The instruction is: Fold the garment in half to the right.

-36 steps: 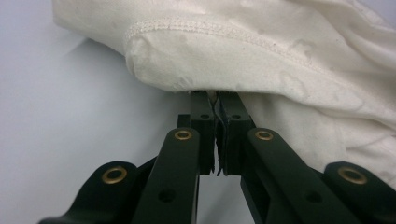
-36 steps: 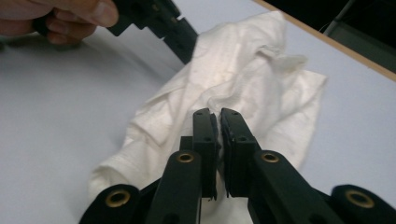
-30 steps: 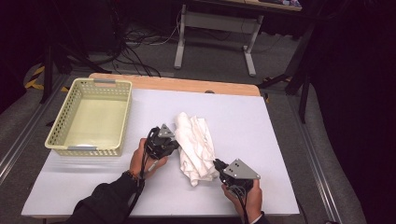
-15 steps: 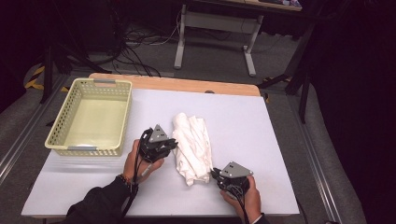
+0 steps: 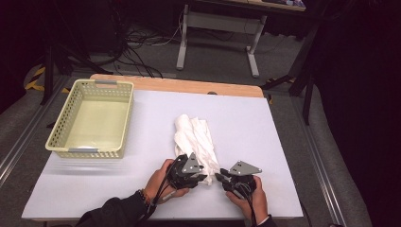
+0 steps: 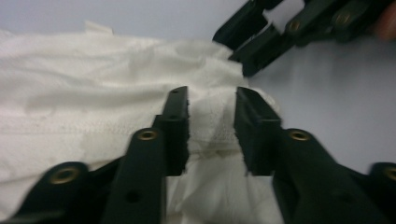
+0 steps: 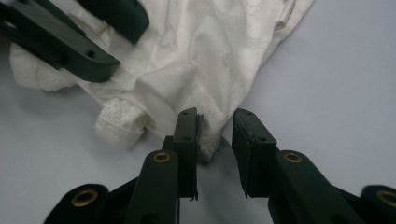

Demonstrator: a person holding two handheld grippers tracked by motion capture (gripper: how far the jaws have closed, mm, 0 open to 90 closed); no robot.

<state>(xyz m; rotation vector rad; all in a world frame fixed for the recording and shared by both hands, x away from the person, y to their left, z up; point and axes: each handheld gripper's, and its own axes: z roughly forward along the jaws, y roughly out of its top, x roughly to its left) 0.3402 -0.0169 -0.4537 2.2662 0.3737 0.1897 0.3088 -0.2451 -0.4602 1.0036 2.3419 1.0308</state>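
A crumpled white cloth (image 5: 194,135) lies lengthwise in the middle of the pale table (image 5: 265,137). Both grippers sit at its near end. My left gripper (image 5: 202,177) reaches in from the left; in the left gripper view (image 6: 212,95) a fold of the cloth (image 6: 93,93) lies between its jaws, which have just been opening and stand slightly apart. My right gripper (image 5: 220,178) comes from the right. In the right gripper view (image 7: 215,116) the cloth's corner (image 7: 210,51) touches one jaw with bare table in the gap; these jaws have also just been opening.
A pale yellow perforated basket (image 5: 59,135) stands at the table's left. The table's wooden far edge (image 5: 189,86) runs behind the cloth. A dark floor with cables and a desk frame (image 5: 217,42) lies beyond.
My left gripper has slid from the cloth's left side to its near end, close to the right gripper. The right gripper has sunk a little. The cloth has straightened out.
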